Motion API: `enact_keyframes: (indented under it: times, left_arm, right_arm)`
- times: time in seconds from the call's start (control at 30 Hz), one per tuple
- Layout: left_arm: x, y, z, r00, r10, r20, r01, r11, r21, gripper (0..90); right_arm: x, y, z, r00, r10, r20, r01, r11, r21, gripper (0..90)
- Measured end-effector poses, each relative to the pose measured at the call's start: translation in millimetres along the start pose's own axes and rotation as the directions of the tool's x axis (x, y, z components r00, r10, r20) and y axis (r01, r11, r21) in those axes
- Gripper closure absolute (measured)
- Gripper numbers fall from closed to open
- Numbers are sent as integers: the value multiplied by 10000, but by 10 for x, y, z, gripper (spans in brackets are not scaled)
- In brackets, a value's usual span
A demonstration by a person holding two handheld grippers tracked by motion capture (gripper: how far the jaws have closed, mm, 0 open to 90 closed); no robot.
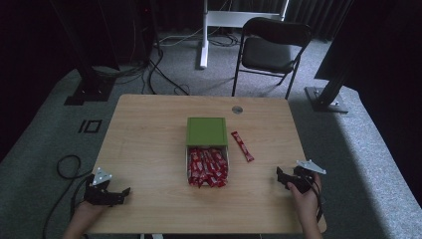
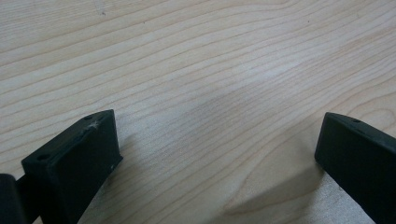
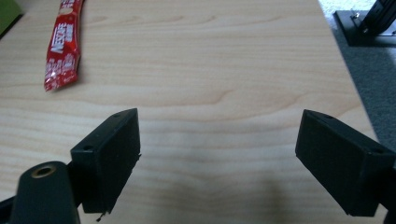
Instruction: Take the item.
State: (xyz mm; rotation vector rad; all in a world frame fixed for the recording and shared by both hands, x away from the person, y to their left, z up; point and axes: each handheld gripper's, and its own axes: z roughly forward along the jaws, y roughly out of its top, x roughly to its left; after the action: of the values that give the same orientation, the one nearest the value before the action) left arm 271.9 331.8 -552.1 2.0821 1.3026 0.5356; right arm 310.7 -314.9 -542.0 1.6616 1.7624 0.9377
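Both grippers are resting at the bench (image 1: 149,124) edge, left (image 1: 122,194) and right (image 1: 281,177), fingers spread and holding nothing. The box (image 1: 207,152) is lying half open, full of sachets, and one stray sachet (image 1: 242,146) is still waiting outside, so nothing looks underway yet.

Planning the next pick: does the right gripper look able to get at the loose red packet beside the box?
Probably yes: the right gripper is open, with bare table between it and the loose red packet.

A black folding chair (image 1: 271,47) stands on grey carpet (image 1: 358,134) behind the wooden table (image 1: 149,139), before dark curtains.
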Motion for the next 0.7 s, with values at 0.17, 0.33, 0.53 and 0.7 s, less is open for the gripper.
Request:
enact_keyframes:
  times: [0.17,0.33,0.53,0.7]
  left_arm:
    - [1,0,-1,10000,16,-2,-16,10000,18,6]
    - [1,1,0,10000,14,-2,-14,10000,0,6]
    - [1,1,0,10000,14,-3,-14,10000,1,7]
    - [1,0,0,10000,14,0,-14,10000,-4,6]
  right_arm:
    - [11,-84,-15,10000,38,-32,-37,9999,164,140]
    - [36,-150,-44,9999,-109,18,108,9995,293,140]
    - [61,-206,-83,9997,-225,56,222,9986,482,140]
    - [68,-277,-103,9996,-272,103,264,9972,700,140]
